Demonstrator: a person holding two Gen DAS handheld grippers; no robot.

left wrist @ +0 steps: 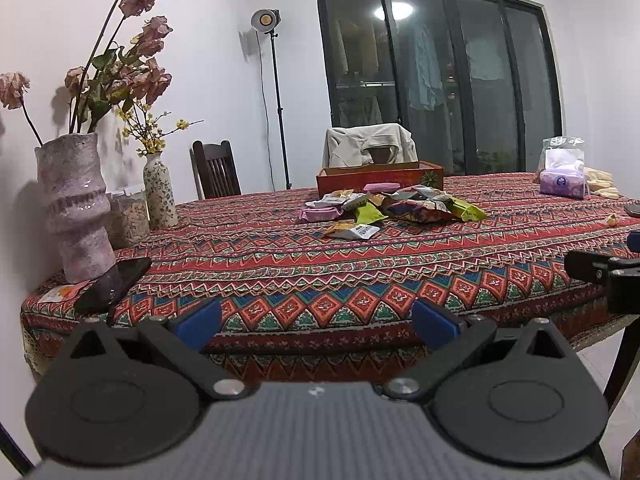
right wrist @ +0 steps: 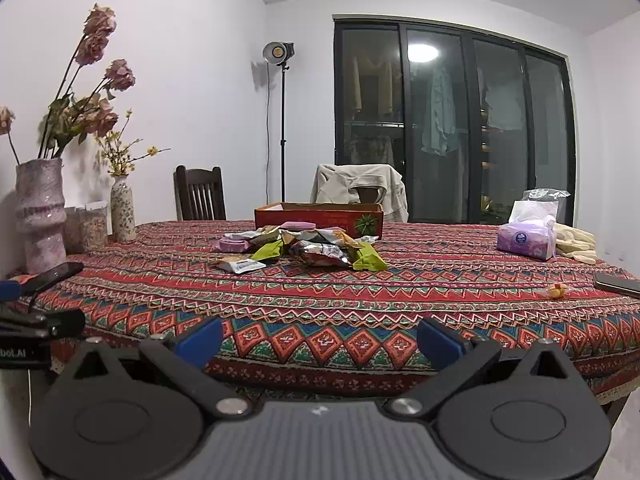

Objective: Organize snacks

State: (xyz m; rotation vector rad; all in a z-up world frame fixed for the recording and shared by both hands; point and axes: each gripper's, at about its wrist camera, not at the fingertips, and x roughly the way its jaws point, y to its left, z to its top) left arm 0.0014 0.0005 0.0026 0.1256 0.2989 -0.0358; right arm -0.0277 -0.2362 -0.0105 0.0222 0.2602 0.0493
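Left wrist view: my left gripper hangs at the near edge of the table, its blue pads spread wide with nothing between them
Right wrist view: my right gripper sits level with it at the same edge, also spread and empty
Snack pile: a loose heap of snack packets lies mid-table, well apart from both grippers, just in front of the red box
Box: open-topped and shallow, standing at the far side of the heap; I judge it the likely place for the packets, though I cannot see inside it
Nearest packet: a white packet with a blue label lies flat on the near side of the heap, a little apart from the rest
Green packets: two lime-green pouches slope off the heap, one to each side
Handling: I expect these to be light, thin and crinkly, with slick foil or film that gives under the pads; the contents may crush if I squeeze hard
Where to hold: a sealed end or a raised edge looks best, since a packet lying flat on the patterned cloth offers little to pinch
Risk: dragging a packet could bunch the cloth or pull its neighbours along
Off to the right: a purple tissue pack stands clear of the heap
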